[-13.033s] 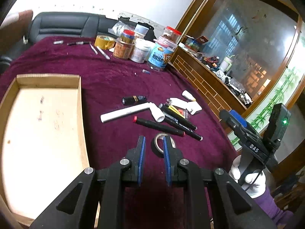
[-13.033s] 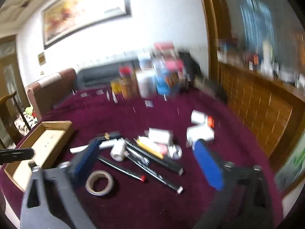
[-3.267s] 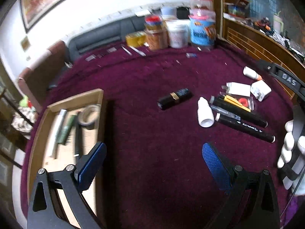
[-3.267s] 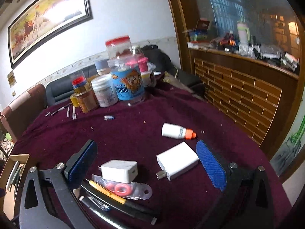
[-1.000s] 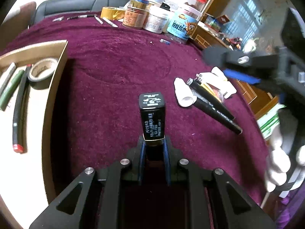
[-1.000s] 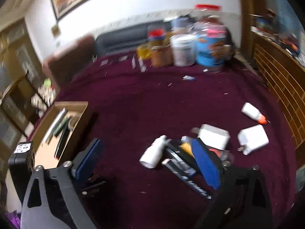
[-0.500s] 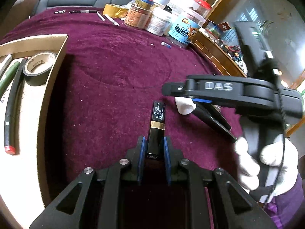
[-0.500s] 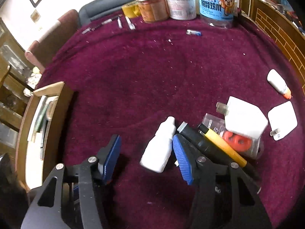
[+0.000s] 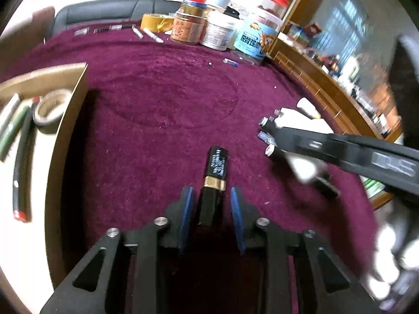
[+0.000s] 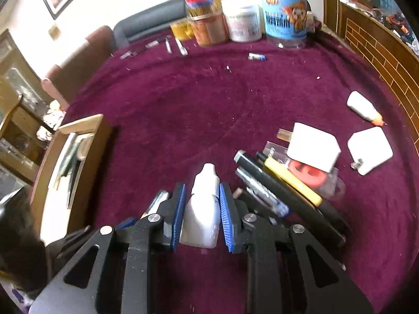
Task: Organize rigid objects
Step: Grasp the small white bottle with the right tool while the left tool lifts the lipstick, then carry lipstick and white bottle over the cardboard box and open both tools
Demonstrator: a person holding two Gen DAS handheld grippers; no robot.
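Note:
A black lipstick tube with a gold band (image 9: 214, 180) lies on the maroon cloth between the fingers of my left gripper (image 9: 211, 198), whose jaws stand slightly apart from it, so it is open. My right gripper (image 10: 202, 201) is closed on a small white dropper bottle (image 10: 203, 206), just left of a pile of black markers (image 10: 282, 191) and a yellow pen (image 10: 290, 180). The wooden tray (image 9: 76, 110) at the left holds a tape roll (image 9: 49, 110), a green marker and a black marker. The right gripper's arm (image 9: 353, 154) crosses the left wrist view.
Jars and tubs (image 10: 243, 18) stand at the table's far edge with a yellow tape roll (image 9: 154, 22). Two white chargers (image 10: 311, 146) (image 10: 370, 150), a red ring in a packet (image 10: 306, 172) and a small glue bottle (image 10: 362, 107) lie at the right. A brick ledge (image 10: 379, 44) borders the right side.
My left gripper's jaws have parted and the lipstick now lies on the cloth between them. My right gripper has closed around the white dropper bottle.

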